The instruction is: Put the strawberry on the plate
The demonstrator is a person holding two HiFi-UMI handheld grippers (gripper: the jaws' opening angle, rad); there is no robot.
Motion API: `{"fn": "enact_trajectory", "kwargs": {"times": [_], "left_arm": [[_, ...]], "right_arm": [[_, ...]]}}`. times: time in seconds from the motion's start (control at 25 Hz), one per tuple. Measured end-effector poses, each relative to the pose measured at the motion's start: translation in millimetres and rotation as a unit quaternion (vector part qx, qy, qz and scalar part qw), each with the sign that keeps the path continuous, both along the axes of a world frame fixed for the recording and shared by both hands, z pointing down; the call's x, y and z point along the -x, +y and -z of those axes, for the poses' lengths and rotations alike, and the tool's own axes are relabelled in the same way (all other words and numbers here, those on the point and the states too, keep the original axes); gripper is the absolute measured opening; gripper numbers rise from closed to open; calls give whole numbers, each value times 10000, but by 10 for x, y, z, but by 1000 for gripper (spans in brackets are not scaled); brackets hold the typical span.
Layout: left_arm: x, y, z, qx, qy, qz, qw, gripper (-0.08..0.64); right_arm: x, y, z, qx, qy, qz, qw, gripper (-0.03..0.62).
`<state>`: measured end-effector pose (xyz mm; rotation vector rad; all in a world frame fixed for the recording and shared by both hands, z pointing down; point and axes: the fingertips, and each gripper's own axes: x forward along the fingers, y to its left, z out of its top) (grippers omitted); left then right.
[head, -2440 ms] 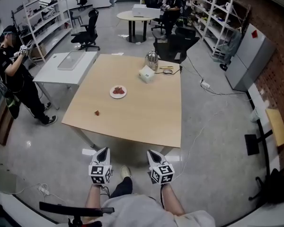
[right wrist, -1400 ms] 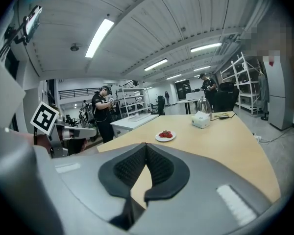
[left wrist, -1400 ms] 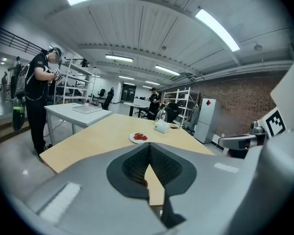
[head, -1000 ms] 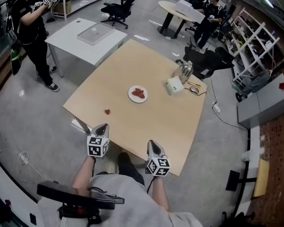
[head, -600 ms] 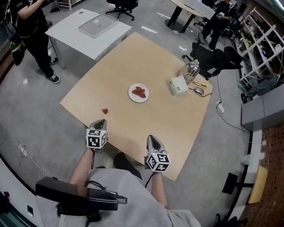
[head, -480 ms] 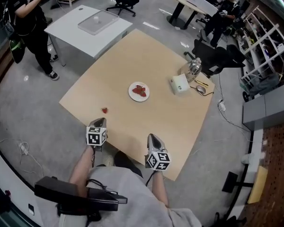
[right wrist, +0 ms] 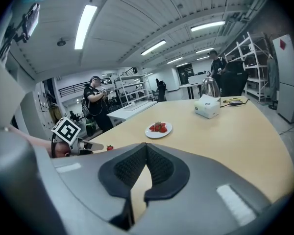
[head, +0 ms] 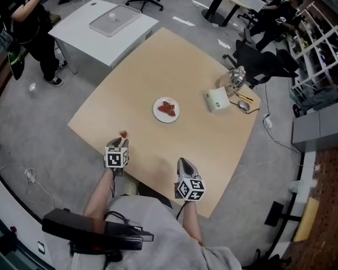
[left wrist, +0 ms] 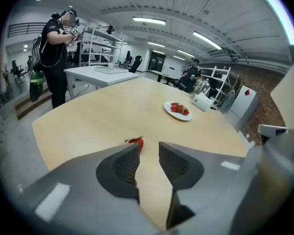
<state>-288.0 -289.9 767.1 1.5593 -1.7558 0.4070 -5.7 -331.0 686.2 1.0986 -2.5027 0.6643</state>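
A lone red strawberry lies near the wooden table's left front edge. In the left gripper view the strawberry sits just beyond the left jaw tip. My left gripper hovers right behind it; its jaws are opening, and between them I see only bare table around the left gripper. A white plate with several strawberries stands mid-table, and the plate is farther off to the right. My right gripper hangs over the front edge, shut and empty, as the right gripper shows.
A white box, a metal kettle and a cabled mouse stand at the table's far right. A white side table and a person are off to the left. Office chairs and shelves stand beyond.
My left gripper has moved forward over the table edge, up to the strawberry. The right gripper has come a little closer to the table's front edge.
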Motion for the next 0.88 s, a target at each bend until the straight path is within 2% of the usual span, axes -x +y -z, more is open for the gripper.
{"fn": "enact_trajectory", "kwargs": {"times": [0.32, 0.48, 0.68, 0.88], "left_arm": [[182, -181, -326, 362, -17, 279, 9990, 219], [222, -227, -445, 514, -69, 399, 9979, 233], [218, -251, -529, 676, -102, 341, 9971, 216], [232, -258, -569, 807, -110, 380, 9960, 161]], "right_arm": [[-76, -116, -87, 136, 120, -153, 9997, 6], [-141, -208, -97, 145, 158, -224, 9995, 6], [-155, -276, -125, 163, 211, -259, 9993, 6], [-128, -349, -113, 143, 215, -259, 9993, 6]]}}
